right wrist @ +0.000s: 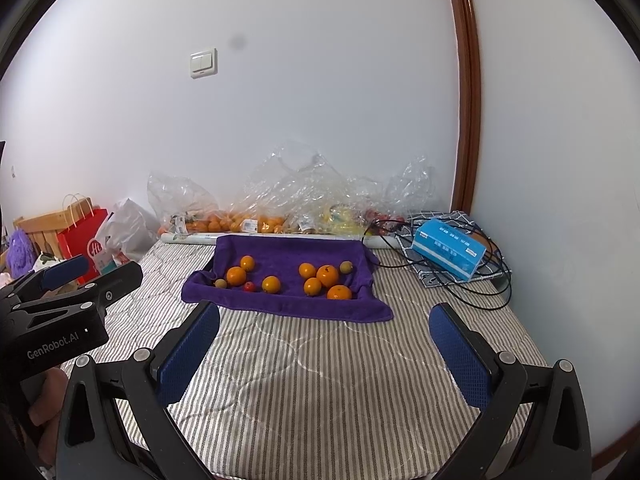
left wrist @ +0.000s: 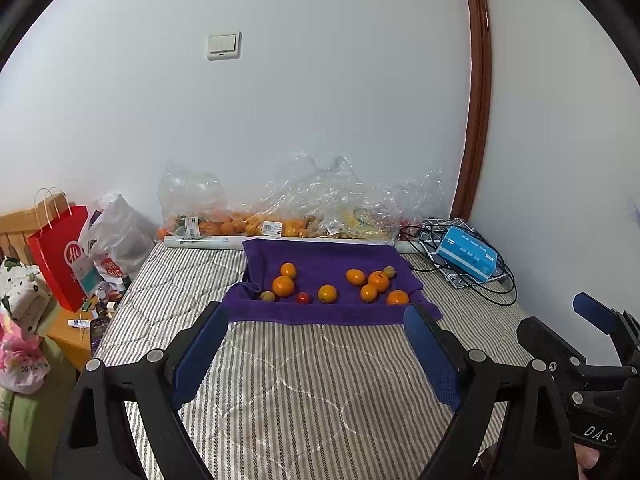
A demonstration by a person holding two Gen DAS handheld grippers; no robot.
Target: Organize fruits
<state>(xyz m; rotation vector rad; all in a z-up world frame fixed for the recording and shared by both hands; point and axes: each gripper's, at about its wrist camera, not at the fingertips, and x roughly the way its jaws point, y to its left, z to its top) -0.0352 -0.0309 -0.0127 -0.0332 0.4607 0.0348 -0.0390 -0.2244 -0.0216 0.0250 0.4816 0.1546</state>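
Fruit lies in two loose groups on a purple towel spread at the far middle of a striped mattress. Left group: three oranges, one small red fruit and one small dull greenish-brown fruit. Right group: five orange fruits close together, some touching, with one greenish-brown fruit at its far right edge. The towel's far edge rises against a pale roll by the wall; its near edge hangs loosely toward the viewer.

Behind the towel, clear plastic bags hold more oranges and carry white price stickers, too small to read. Left of the bed stands a red paper bag marked "Hi". At far right, a blue tissue box rests on a patterned cloth among black cables; its print is illegible.

The left tool hovers level over the near mattress, blue-padded fingers spread wide, holding nothing. The right tool hovers alongside, likewise released and empty. The body of the left one reads "GenRobot.AI" in the right wrist view; the right one's shows "DAS".
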